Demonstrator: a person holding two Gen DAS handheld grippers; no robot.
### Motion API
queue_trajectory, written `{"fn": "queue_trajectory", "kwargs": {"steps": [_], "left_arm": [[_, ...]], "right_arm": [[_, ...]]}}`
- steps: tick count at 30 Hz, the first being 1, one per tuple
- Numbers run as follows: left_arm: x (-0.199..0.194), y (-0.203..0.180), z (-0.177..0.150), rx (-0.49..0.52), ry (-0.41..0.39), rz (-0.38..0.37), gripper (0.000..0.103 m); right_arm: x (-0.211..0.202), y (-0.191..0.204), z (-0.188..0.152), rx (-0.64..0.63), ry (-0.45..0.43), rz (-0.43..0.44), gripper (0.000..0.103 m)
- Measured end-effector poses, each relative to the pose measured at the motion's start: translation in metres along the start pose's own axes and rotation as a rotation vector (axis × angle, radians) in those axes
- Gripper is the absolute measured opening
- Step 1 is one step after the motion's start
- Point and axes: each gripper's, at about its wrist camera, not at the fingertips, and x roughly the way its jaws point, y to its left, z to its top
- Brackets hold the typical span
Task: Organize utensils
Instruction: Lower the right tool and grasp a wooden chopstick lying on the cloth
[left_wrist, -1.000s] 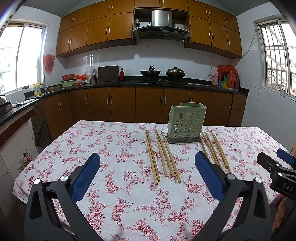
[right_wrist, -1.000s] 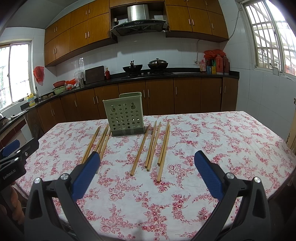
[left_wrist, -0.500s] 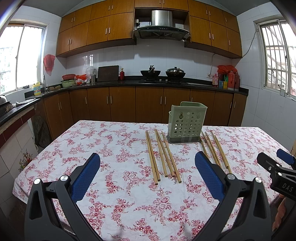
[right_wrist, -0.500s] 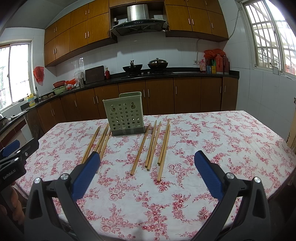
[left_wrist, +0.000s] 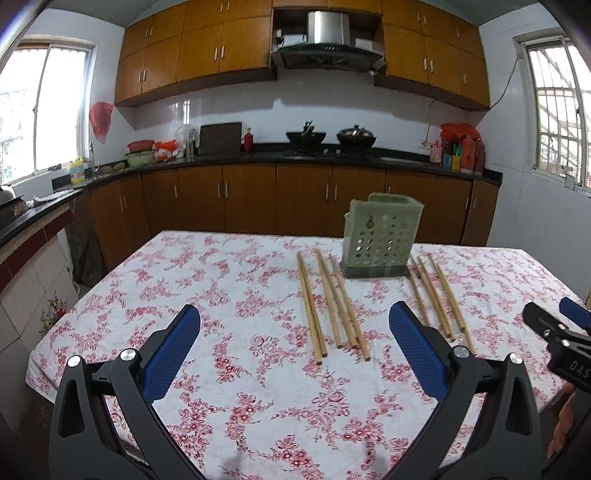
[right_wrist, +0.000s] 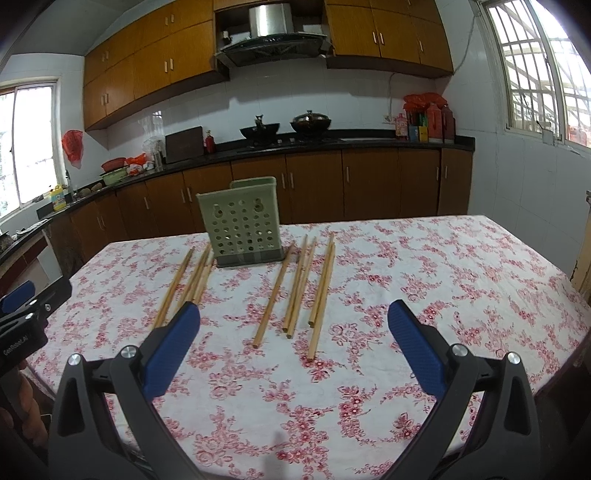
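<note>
A pale green perforated utensil holder (left_wrist: 380, 236) (right_wrist: 242, 225) stands upright on the floral tablecloth (left_wrist: 229, 288) (right_wrist: 424, 280). Several wooden chopsticks lie flat on either side of it: one group (left_wrist: 332, 306) (right_wrist: 184, 280) to its left, another group (left_wrist: 436, 295) (right_wrist: 303, 288) to its right. My left gripper (left_wrist: 293, 343) hovers open near the table's front edge, short of the left group. My right gripper (right_wrist: 293, 343) is open too, just short of the right group's near ends. Neither holds anything. Each gripper shows at the other view's edge: the right gripper (left_wrist: 561, 339), the left gripper (right_wrist: 26, 314).
Brown cabinets (left_wrist: 251, 195) and a dark countertop (left_wrist: 332, 155) with pots, bottles and bowls run behind the table. A tiled wall and counter edge (left_wrist: 33, 258) stand at the left. A person's hand (right_wrist: 18, 402) holds the left gripper's handle.
Both views have shifted slightly: the holder and chopsticks sit a little differently in frame and look mildly blurred. Both grippers remain open.
</note>
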Motion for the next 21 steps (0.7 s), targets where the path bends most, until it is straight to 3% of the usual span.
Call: {"fn": "queue_trajectory", "kwargs": {"steps": [6, 8, 10, 15, 17, 19, 21], "left_arm": [[0.033, 0.017, -0.007, -0.047, 0.134, 0.04, 0.101], [0.045, 0.022, -0.011, -0.067, 0.191, 0.052, 0.101], [0.057, 0.027, -0.015, -0.085, 0.247, 0.053, 0.101], [0.077, 0.033, -0.018, -0.095, 0.323, 0.043, 0.101], [0.082, 0.034, -0.017, -0.092, 0.338, 0.039, 0.101], [0.089, 0.035, -0.014, -0.09, 0.352, 0.03, 0.101], [0.097, 0.035, -0.013, -0.085, 0.363, 0.024, 0.101]], "right_arm": [[0.036, -0.013, 0.001, 0.033, 0.107, -0.06, 0.099], [0.057, -0.015, -0.002, 0.021, 0.183, -0.072, 0.089], [0.081, -0.014, -0.007, 0.012, 0.271, -0.07, 0.072], [0.127, -0.013, -0.025, -0.005, 0.421, -0.096, 0.046], [0.132, -0.013, -0.025, -0.015, 0.412, -0.108, 0.038], [0.138, -0.014, -0.024, -0.019, 0.412, -0.111, 0.019], [0.144, -0.023, -0.019, 0.012, 0.417, -0.106, 0.009]]}}
